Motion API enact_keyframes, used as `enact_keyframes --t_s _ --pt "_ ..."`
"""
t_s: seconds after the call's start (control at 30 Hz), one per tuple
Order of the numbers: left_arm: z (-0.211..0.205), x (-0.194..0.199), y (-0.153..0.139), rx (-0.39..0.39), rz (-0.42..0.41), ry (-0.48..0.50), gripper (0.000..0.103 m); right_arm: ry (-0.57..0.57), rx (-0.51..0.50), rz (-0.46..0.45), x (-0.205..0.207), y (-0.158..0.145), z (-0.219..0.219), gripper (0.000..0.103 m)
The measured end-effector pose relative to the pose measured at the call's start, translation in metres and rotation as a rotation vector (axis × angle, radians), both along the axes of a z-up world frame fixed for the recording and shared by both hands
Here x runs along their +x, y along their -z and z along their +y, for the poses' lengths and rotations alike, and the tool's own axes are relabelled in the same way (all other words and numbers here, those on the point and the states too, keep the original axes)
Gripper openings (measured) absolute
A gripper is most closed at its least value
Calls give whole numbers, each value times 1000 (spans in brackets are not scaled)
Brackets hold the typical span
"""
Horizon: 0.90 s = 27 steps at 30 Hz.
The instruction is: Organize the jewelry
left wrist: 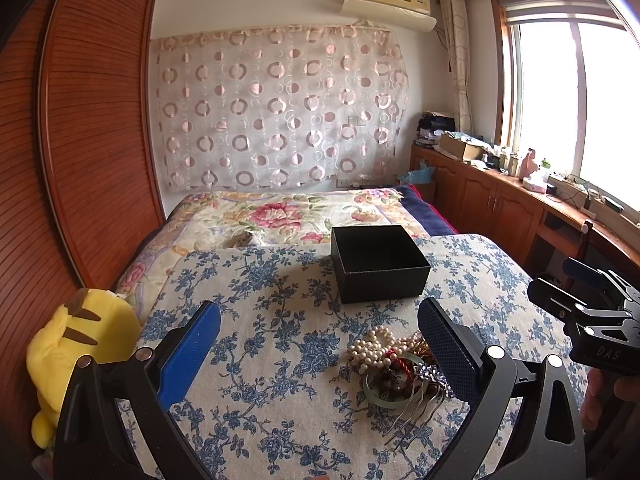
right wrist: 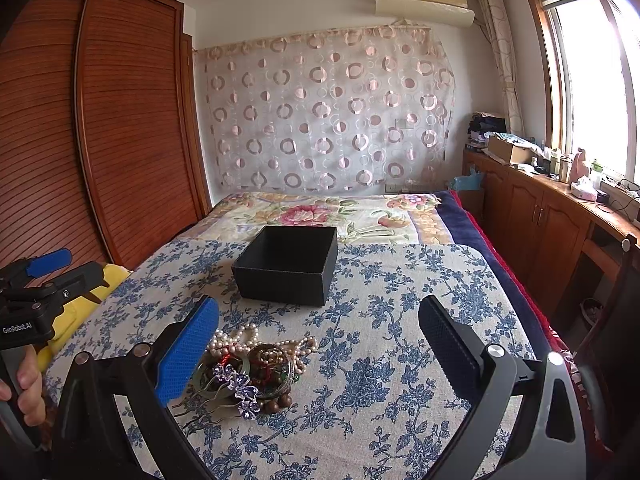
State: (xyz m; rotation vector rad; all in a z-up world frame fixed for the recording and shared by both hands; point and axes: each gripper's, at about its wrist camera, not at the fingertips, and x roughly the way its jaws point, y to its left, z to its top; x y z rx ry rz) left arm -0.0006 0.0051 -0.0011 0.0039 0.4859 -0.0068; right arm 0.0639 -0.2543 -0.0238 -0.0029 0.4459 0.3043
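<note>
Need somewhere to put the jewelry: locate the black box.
The black box sits open on the blue floral cloth, centre of both views, just beyond the jewelry pile.

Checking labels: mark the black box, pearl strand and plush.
black box (left wrist: 382, 280): left wrist view, front wall.
pearl strand (right wrist: 236, 338): right wrist view, beads at the pile's far edge.
yellow plush (left wrist: 80, 344): left wrist view, body.

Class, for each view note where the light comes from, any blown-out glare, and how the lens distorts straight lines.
Left wrist view: daylight from the window on the right, its panes blown out white; wardrobe edges bow. Right wrist view: same window glare; the black box casts only a soft shadow; wardrobe curves.
</note>
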Motion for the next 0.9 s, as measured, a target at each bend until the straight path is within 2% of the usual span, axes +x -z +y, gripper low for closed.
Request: enact_keyframes --t_s 0.17,0.9 --pt "-3 1 -12 0 -8 2 96 -1 0 0 -1 0 -1 101" --pt "-11 -8 -9 -9 -21 5 96 -2 3 0 -3 -2 2 101"
